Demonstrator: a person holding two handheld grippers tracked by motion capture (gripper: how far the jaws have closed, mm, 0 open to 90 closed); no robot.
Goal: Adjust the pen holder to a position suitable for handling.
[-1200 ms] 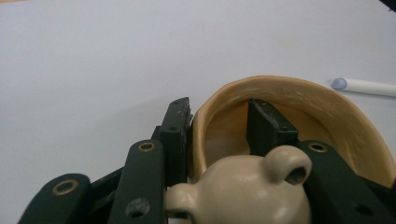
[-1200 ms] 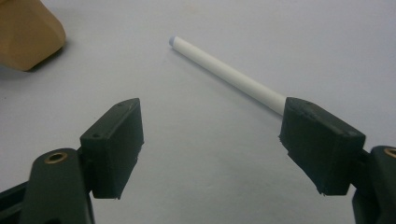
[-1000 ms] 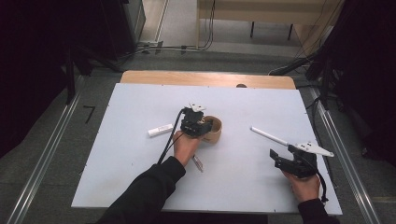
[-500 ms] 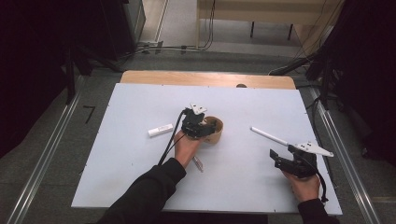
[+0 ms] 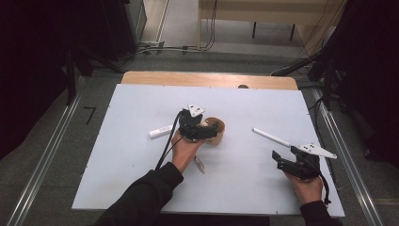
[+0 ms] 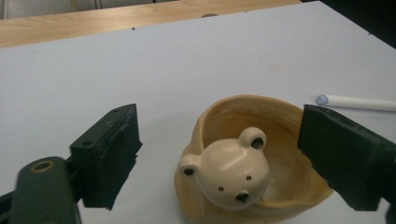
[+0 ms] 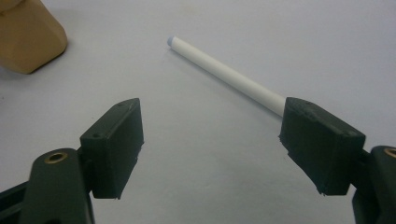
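A tan bear-faced cup (image 6: pixel 243 163) stands upright near the middle of the white table (image 5: pixel 117 179). My left gripper (image 6: pixel 222 114) straddles it. Its jaws have just been opening and now stand wide, with the cup between them and the left pad (image 6: pixel 112 149) well clear of it. In the high view the left gripper (image 5: pixel 203 131) sits just left of the cup (image 5: pixel 216 132). My right gripper (image 7: pixel 212 109) is open over bare table at the right, pointing at a white stick (image 7: pixel 224 74) that lies beyond its fingertips.
A white marker (image 5: pixel 161 131) lies left of the cup. A small pen-like item (image 5: pixel 199 165) lies by the left wrist. The white stick (image 5: pixel 270 137) lies between the cup and the right gripper (image 5: pixel 282 160). A wooden strip (image 5: pixel 207 79) edges the table's far side.
The left hand has shifted only slightly at the cup. The right gripper, the stick and the marker are where they were.
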